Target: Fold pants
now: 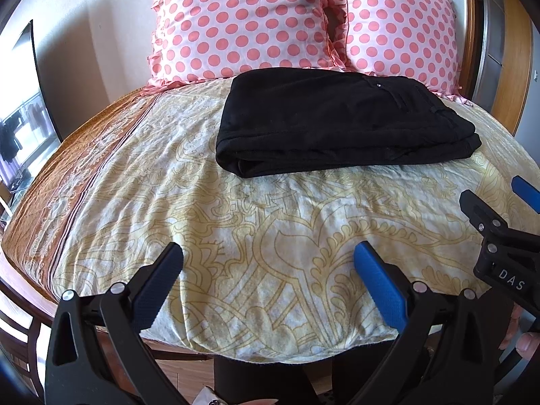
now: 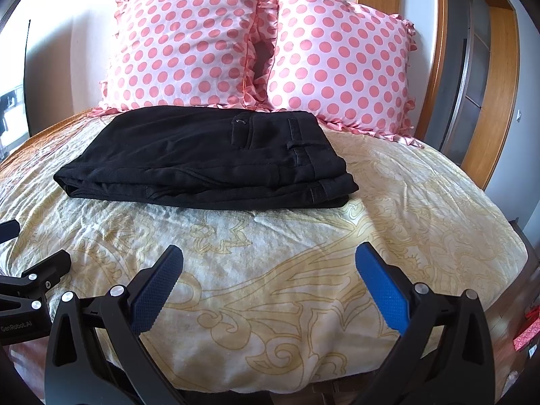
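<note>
Pants: we are seeing the black pants (image 2: 206, 155) lying folded into a flat rectangular stack on the bedspread (image 2: 270, 253), just in front of the two polka-dot pillows (image 2: 256, 44).
Waistband: it is sitting on the right side of the stack, with a button and belt loops showing on top.
Left gripper (image 1: 268, 260): we are holding it released, blue pads spread wide, hovering over the near edge of the bed, apart from the pants.
Right gripper (image 2: 268, 263): we are holding it spread and empty too, just beside the left one, gripping nothing.
Bedspread: it is lying wrinkled, cream with a yellow scroll pattern.
</note>
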Demonstrator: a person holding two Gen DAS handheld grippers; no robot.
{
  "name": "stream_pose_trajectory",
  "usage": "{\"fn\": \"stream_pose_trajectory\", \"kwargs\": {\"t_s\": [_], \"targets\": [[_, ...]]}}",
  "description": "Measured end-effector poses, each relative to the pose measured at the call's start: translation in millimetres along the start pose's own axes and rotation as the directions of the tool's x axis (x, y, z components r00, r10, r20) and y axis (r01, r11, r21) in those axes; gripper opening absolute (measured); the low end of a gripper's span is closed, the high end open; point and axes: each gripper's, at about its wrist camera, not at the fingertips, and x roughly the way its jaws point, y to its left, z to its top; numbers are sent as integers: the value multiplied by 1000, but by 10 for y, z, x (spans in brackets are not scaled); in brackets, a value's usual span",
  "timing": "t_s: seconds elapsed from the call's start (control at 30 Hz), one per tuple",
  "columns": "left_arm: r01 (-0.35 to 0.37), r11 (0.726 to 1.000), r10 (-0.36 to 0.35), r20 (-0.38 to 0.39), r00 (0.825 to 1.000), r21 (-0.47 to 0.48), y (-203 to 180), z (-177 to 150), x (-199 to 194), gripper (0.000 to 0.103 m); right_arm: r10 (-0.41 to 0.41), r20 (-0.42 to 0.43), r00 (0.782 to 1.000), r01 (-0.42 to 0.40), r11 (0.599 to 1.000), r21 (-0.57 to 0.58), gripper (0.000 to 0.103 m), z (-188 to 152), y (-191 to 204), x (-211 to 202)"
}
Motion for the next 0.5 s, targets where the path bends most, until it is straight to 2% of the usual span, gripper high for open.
{"fn": "stream_pose_trajectory", "kwargs": {"t_s": [0.5], "targets": [[11,1000,-11,-8,1000,0,7,-4,23,101,5,-9,1000,-5,1000,3,102,-35,12,16]]}}
